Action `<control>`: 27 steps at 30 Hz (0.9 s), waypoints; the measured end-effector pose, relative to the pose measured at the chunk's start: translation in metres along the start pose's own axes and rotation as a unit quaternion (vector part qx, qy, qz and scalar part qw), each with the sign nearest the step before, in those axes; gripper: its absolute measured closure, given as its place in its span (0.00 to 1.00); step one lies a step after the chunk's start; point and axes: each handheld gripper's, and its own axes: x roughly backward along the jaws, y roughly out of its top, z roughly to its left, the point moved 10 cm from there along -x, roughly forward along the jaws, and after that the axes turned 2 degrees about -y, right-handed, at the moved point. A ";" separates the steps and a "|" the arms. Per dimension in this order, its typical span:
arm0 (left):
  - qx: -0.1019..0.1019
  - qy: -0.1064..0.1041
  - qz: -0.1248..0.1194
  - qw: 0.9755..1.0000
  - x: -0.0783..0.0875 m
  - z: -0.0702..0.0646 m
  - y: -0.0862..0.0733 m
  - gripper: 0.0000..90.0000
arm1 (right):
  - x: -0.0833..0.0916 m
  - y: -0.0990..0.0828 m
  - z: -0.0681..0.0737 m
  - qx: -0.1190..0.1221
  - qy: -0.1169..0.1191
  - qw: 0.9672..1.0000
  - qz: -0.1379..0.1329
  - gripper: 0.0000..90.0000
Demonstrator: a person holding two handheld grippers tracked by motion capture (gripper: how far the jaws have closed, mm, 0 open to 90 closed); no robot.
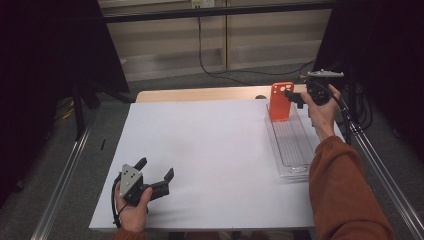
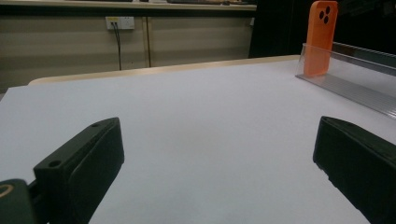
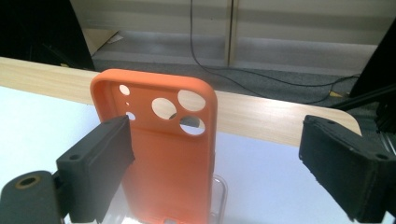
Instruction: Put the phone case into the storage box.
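Down near the front left corner of the white table (image 1: 210, 150), the left gripper (image 1: 156, 176) rested low in the person's hand, its jaws spread wide with nothing between them. It was well apart from everything else.

Farther back, along the right edge, lay a long clear tray (image 1: 292, 150). At the far end of that tray stood an orange phone case (image 1: 281, 101), upright, its long side pointing up. It was bright orange with round camera holes near the top, and it looked thin and a bit bendy.

Right beside it was the right gripper (image 1: 296, 99), much the nearer one. Its jaws were spread apart. The case stood between them, close to one jaw, and I could not tell if that jaw touched it.
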 end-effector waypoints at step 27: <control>-0.003 -0.002 -0.010 1.000 0.005 -0.002 0.003 0.02 | 0.019 -0.002 0.014 -0.016 0.028 0.997 -0.076 0.05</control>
